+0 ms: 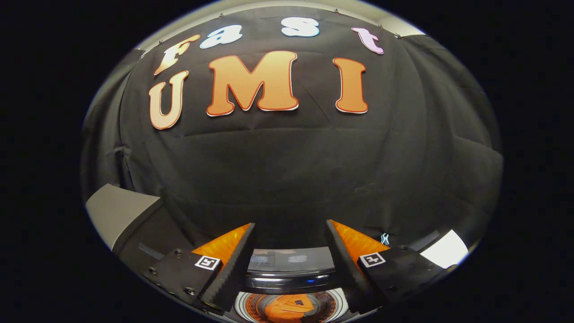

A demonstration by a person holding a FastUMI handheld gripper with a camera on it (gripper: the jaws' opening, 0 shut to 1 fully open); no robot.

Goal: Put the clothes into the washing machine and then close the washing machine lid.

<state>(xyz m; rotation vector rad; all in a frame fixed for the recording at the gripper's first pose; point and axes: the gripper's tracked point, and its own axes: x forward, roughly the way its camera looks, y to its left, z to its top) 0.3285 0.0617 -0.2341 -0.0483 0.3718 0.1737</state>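
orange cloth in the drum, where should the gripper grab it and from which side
Judging by the view, take the orange cloth at its raised folds, coming straight down through the drum opening. It lies bunched low between the open fingers of the gripper.

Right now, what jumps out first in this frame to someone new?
The gripper stands out first: its two black serrated fingers with orange sides are spread wide, holding nothing. Between and below them the washing machine sits with its drum open and an orange garment lying inside. Beyond the fingers hangs the black cloth wall, with a grey panel off to the side of one finger.
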